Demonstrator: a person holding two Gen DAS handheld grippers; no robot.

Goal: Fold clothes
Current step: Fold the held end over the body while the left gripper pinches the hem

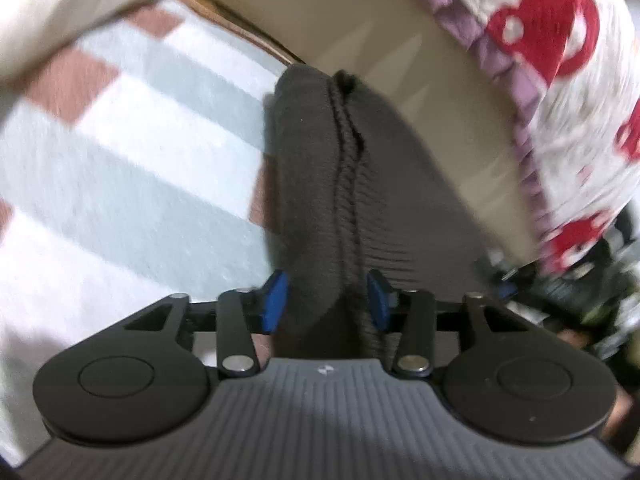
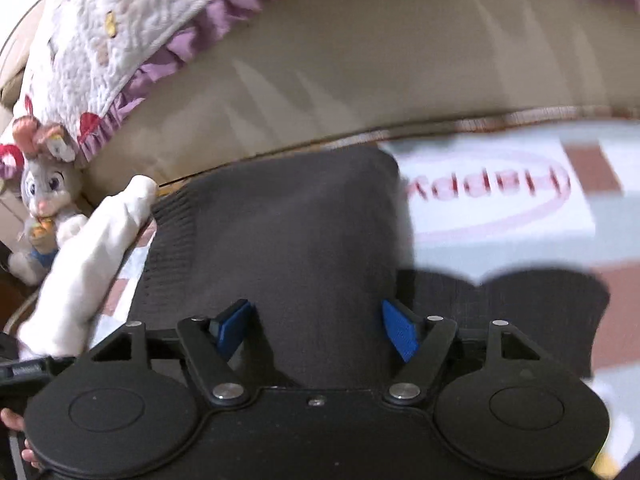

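Observation:
A dark grey knitted garment (image 1: 320, 184) hangs bunched from my left gripper (image 1: 326, 300), whose blue pads (image 1: 276, 300) press on it from both sides; its ribbed hem runs up the middle. In the right wrist view the same garment (image 2: 288, 232) lies folded between the blue pads (image 2: 400, 332) of my right gripper (image 2: 316, 330). These jaws stand wide apart with the cloth between them; whether they grip it is unclear. The garment lies over a checked bedsheet (image 2: 500, 208) in pale blue, white and brown.
A beige headboard cushion (image 2: 320, 80) runs behind the bed. A white quilt with red prints and a purple frill (image 1: 560, 60) lies over it. A plush rabbit (image 2: 44, 196) sits at the left. A white-sleeved arm (image 2: 88, 256) reaches in. A white pillow (image 1: 60, 4) is at top left.

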